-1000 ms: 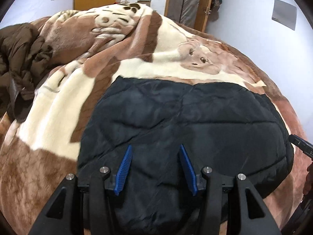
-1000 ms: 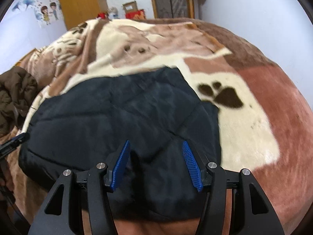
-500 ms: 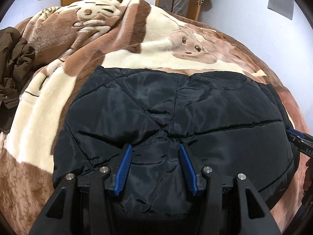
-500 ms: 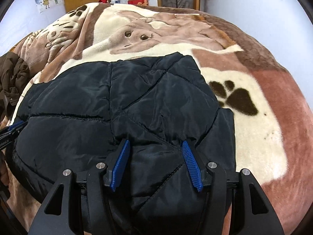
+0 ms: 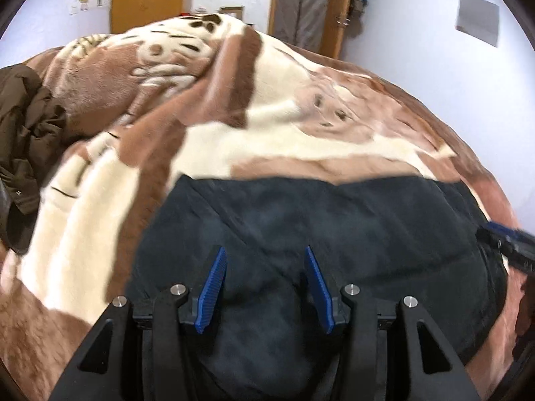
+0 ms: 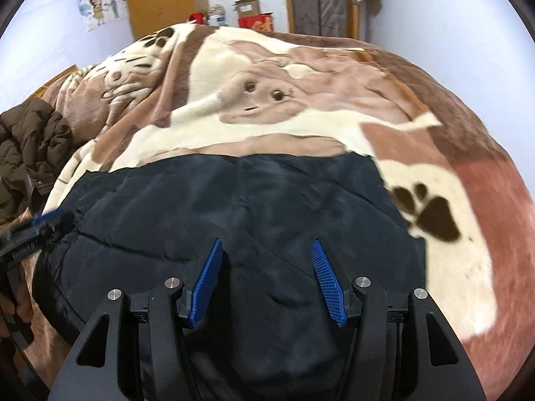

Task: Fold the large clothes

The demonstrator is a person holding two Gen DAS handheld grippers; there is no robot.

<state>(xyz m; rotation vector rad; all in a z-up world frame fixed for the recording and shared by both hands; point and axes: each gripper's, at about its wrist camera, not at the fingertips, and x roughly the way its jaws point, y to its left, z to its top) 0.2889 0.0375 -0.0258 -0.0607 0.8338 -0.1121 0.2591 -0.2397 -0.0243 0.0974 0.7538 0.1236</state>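
Both views are evenly lit by soft indoor light, with no hard shadows and no glare. Strong fisheye distortion bulges the centre, curves straight lines, and leaves dark rounded corners. Motion blur smears the blanket point(image 5: 254, 140) and the black padded garment point(image 5: 334, 220), hiding its stitching. The blue fingertips point(image 6: 204, 284) near the camera stay sharp. Far walls look pale and washed.

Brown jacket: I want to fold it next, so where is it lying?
The brown jacket is bunched at the far left in both wrist views, on the blanket, left of the black coat.
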